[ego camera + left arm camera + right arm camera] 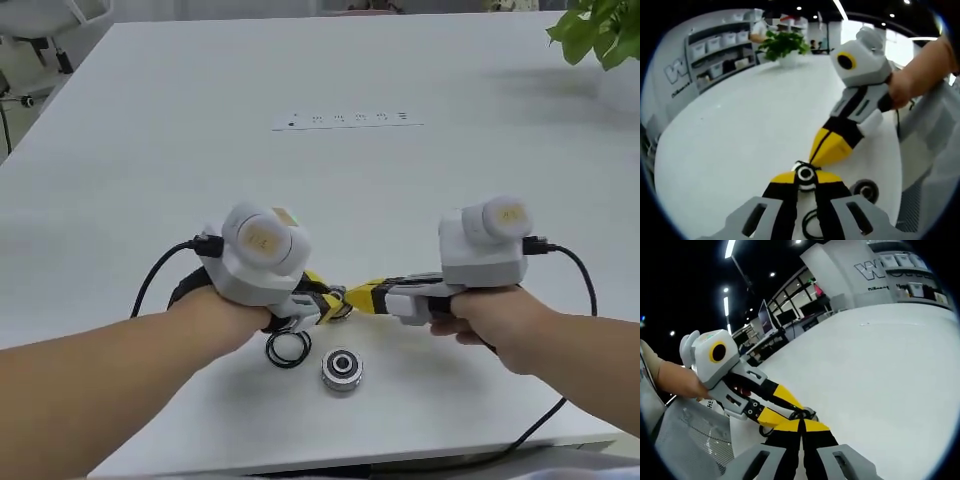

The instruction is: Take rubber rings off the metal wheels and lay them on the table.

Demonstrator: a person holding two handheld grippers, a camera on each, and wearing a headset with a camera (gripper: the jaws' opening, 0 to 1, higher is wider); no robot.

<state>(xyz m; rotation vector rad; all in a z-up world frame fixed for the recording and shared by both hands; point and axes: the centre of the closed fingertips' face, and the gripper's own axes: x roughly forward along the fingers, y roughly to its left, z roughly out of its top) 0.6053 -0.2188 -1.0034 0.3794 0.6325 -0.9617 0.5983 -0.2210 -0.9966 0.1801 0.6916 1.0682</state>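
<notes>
Bare forearms (90, 390) reach in from the bottom edge of the head view, each hand wrapped around a gripper handle. Under them a wide white desk (180, 150) runs to the far edge, with a flat socket strip (348, 120) lying well beyond the hands and a leafy plant (598, 32) at the far right corner.

Just above the near part of the desk, the left gripper (332, 303) and right gripper (358, 297) point at each other, yellow tips meeting. In the left gripper view its fingers are drawn narrow and clamp a small metal wheel (805, 174) between their tips. This held wheel shows a pale silver face, a dark centre hole and a thin black band around its edge. The right gripper's fingers are pressed together to a point that touches this wheel's rim. Whether they pinch the black band is too small to tell.

A second wheel (342, 368) lies flat on the desk just below the meeting tips: silvery, built of concentric circles around a dark centre. Just left of it, apart from it, loose rubber rings (288, 348) lie on the desk as thin black loops that overlap one another.
</notes>
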